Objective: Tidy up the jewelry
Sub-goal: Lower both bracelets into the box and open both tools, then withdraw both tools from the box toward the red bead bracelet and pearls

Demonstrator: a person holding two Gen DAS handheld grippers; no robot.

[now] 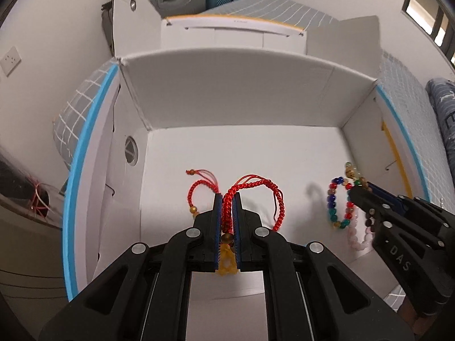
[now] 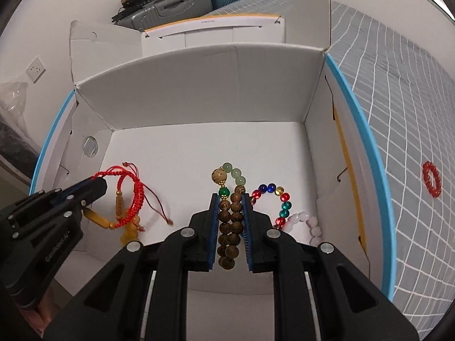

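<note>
Red braided cord bracelets (image 1: 227,207) sit pinched between the nearly closed jaws of your left gripper (image 1: 227,199), inside the open white cardboard box (image 1: 241,99). Your right gripper (image 2: 231,201) has its jaws clamped on a brown wooden bead bracelet (image 2: 230,221) with pale green beads, also within the box. Beside it on the box floor lie a multicoloured glass bead bracelet (image 2: 273,199) and a pale pink bead bracelet (image 2: 307,223). Outside, a red bead ring (image 2: 431,179) rests on the grey checked bedspread (image 2: 398,99).

Grey suitcase (image 2: 170,5) (wall socket (image 2: 35,69) nearby).
</note>
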